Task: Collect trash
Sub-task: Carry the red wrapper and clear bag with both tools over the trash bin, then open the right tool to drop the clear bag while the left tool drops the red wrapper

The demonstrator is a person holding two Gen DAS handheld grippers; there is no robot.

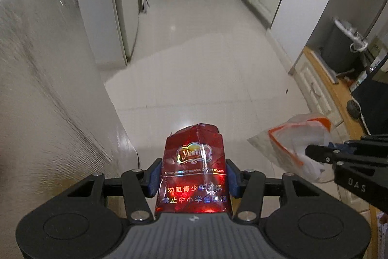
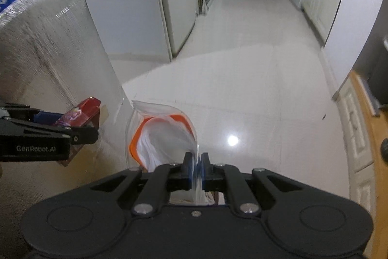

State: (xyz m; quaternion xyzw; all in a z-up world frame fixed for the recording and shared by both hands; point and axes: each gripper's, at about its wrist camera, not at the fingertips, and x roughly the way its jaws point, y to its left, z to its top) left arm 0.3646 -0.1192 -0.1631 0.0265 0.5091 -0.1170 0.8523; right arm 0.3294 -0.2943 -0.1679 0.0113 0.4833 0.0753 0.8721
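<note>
Crushed red cigarette pack (image 1: 194,169) was clamped upright in left gripper (image 1: 192,176). Bag (image 2: 162,135), mouth open, was pinched by right gripper (image 2: 197,168), just beside pack's right.

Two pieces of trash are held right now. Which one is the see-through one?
The plastic bag with the orange strip, pinched in the right gripper. The left gripper holds an opaque red cigarette pack.

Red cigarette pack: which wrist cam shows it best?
Left wrist: the red cigarette pack faces the lens between the left gripper jaws, print readable. Right wrist catches only one foreshortened end at the left edge.
</note>
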